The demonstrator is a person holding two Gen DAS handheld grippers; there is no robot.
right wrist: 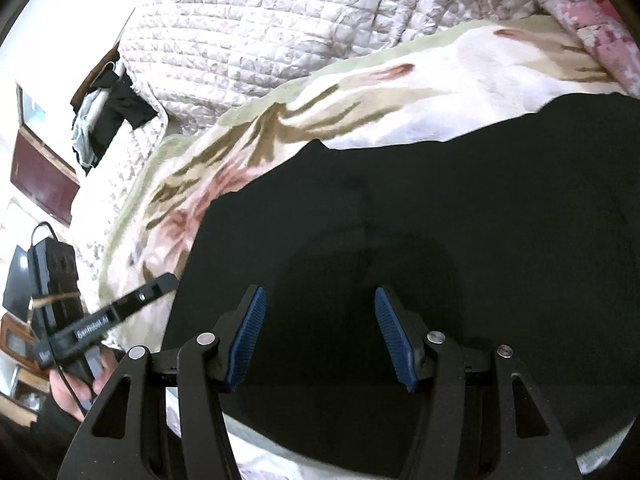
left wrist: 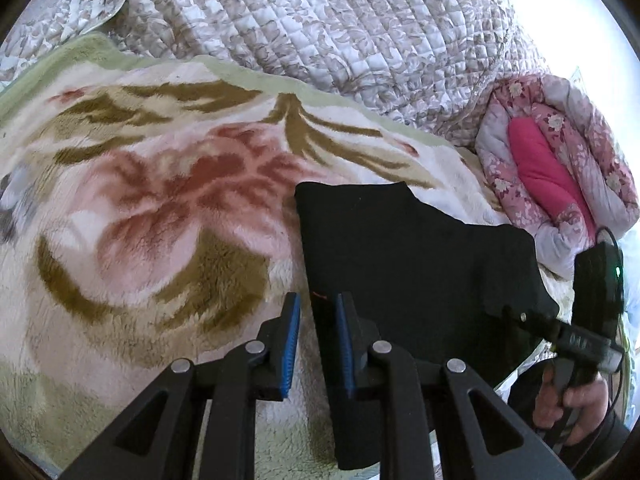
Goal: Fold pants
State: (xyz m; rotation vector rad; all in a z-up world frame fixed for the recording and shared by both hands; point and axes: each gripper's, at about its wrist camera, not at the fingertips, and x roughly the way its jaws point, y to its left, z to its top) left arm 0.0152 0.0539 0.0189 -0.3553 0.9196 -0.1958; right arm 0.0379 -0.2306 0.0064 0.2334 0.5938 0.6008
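Observation:
Black pants (left wrist: 420, 264) lie flat on a fluffy flowered blanket (left wrist: 160, 200) on a bed. My left gripper (left wrist: 319, 320) hangs over the pants' left edge with its blue pads a little apart. One finger is above the blanket and the other above the cloth, and neither pad presses on anything. In the right wrist view my right gripper (right wrist: 320, 320) stands open above the broad dark pants (right wrist: 440, 220), nothing between its fingers. A hand (left wrist: 576, 400) holds that gripper at the pants' right edge.
A quilted floral cover (left wrist: 320, 32) is heaped behind the blanket. A pink folded quilt (left wrist: 552, 168) lies at the right. In the right wrist view, dark clothes (right wrist: 108, 120) hang beyond the bed's far left and dark red furniture (right wrist: 44, 184) stands below them.

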